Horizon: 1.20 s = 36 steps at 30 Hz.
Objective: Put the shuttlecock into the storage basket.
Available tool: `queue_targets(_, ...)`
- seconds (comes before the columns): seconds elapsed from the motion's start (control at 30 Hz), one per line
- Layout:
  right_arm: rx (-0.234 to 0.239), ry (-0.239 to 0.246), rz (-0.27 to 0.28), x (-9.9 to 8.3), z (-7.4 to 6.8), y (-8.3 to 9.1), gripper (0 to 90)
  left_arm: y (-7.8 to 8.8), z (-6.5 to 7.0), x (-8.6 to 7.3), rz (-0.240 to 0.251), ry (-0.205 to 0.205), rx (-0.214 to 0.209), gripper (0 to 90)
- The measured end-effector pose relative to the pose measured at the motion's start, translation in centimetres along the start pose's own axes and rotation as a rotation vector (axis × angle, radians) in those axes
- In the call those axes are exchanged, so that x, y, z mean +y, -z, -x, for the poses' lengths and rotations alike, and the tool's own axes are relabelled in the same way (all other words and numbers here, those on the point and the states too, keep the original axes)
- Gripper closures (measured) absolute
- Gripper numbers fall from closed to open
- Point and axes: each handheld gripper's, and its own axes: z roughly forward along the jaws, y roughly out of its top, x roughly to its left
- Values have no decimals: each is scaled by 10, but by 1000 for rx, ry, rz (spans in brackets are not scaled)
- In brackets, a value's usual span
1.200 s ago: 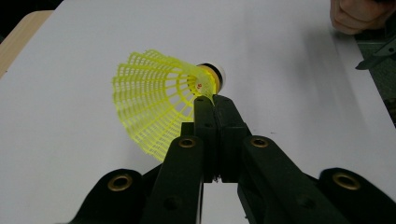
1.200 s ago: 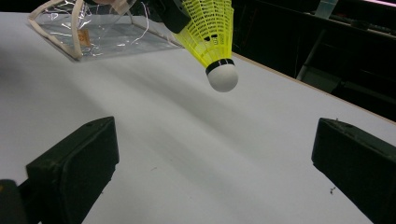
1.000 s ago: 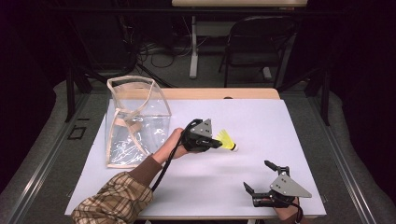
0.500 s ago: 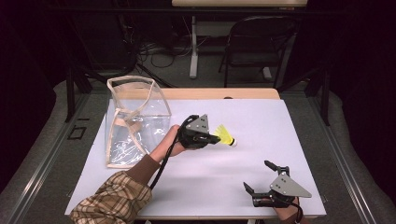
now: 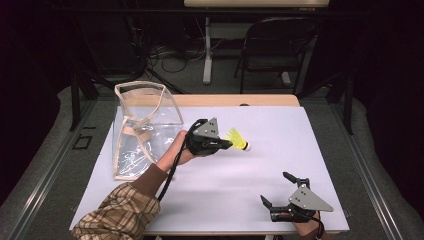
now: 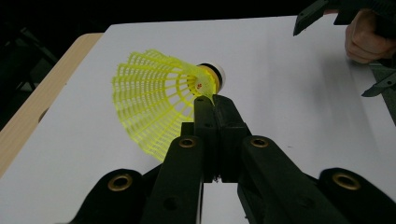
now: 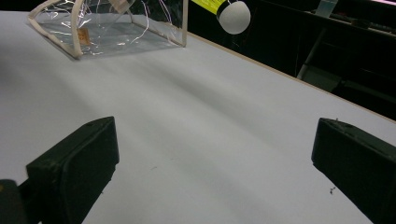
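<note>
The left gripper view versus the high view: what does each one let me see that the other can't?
Close up, the left gripper view shows the jaws pinching the shuttlecock's yellow mesh skirt edge. From above, the high view shows the clear bag, a plaid sleeve and chairs behind. Both show the shuttlecock, the white table and the open right gripper.

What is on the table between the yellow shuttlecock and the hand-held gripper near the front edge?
Nothing: in the high view, only bare white table lies between the shuttlecock and the right hand-held gripper.
</note>
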Motion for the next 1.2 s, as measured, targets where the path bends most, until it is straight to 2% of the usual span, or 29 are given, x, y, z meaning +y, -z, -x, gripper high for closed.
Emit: queue_targets(1.2, -1, -1, 0, 0, 0, -1, 3, 37, -15, -2, 50, 46, 113, 893)
